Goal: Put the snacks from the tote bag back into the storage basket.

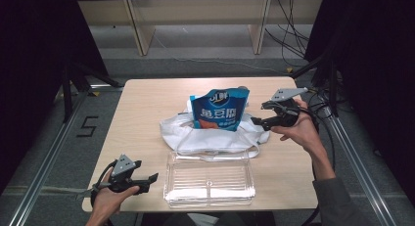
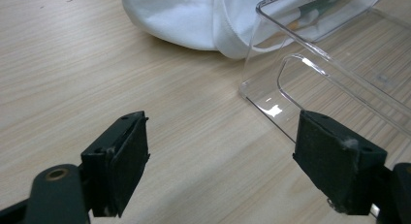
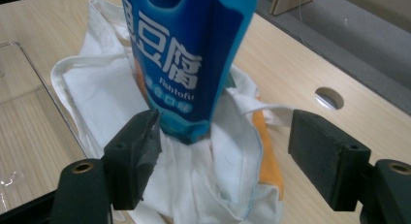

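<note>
1. One light wood-grain table [image 1: 147,118] stands on a grey floor, with black curtains at both sides, pale wooden furniture legs behind it and cables trailing at the right.
2. Black tape on the floor at the left of the table forms the figure "5" [image 1: 87,126].
3. In the right gripper view a round hole [image 3: 329,97] shows in the tabletop near its edge.
4. At the middle of the table a blue snack bag [image 1: 219,108] stands upright in a crumpled white cloth bag [image 1: 195,133]; its white print shows large Chinese characters, and below them "fishtofu" can be read in the right gripper view.
5. A clear plastic tray [image 1: 209,179] lies just in front of the cloth bag, near the table's front edge.
6. The right gripper [image 1: 259,121] is beside the cloth bag, jaws wide apart, pressing nothing.
7. The left gripper [image 1: 152,179] sits left of the tray, jaws apart over bare wood.
</note>
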The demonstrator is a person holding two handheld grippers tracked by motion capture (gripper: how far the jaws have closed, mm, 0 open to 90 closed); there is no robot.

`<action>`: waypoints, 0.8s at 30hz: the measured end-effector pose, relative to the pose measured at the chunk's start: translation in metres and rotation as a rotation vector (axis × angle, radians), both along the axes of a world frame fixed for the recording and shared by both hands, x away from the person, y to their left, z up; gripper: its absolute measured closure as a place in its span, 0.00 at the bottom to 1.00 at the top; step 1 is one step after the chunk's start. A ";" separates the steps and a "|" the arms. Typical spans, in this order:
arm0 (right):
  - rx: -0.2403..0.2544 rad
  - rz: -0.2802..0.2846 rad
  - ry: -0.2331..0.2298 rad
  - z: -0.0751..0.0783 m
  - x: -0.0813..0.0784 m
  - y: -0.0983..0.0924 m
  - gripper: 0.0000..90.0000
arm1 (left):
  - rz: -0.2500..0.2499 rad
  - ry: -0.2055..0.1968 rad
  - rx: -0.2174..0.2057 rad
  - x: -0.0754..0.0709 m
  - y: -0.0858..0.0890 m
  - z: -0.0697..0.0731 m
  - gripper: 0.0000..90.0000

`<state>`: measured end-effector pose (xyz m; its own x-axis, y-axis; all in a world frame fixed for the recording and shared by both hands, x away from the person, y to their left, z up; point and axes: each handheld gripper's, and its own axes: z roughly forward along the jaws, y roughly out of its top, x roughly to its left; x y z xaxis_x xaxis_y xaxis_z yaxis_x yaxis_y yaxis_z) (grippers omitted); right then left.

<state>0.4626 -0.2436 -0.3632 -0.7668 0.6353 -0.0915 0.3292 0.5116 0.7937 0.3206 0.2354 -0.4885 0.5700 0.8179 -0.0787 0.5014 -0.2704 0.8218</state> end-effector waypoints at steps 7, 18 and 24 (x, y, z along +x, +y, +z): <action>-0.043 0.055 -0.015 0.037 0.008 0.015 0.31 | 0.006 0.012 0.014 -0.001 0.003 -0.002 0.21; -0.139 0.154 0.004 0.083 0.029 0.056 0.36 | 0.047 0.018 0.018 -0.001 0.013 -0.003 0.21; -0.174 0.199 0.023 0.095 0.038 0.083 0.41 | 0.028 0.024 0.027 -0.001 0.012 -0.003 0.22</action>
<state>0.5009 -0.1605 -0.2686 -0.8781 0.4484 -0.1670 0.2257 0.6959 0.6818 0.3192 0.2476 -0.4913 0.5451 0.8355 -0.0697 0.5289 -0.2781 0.8018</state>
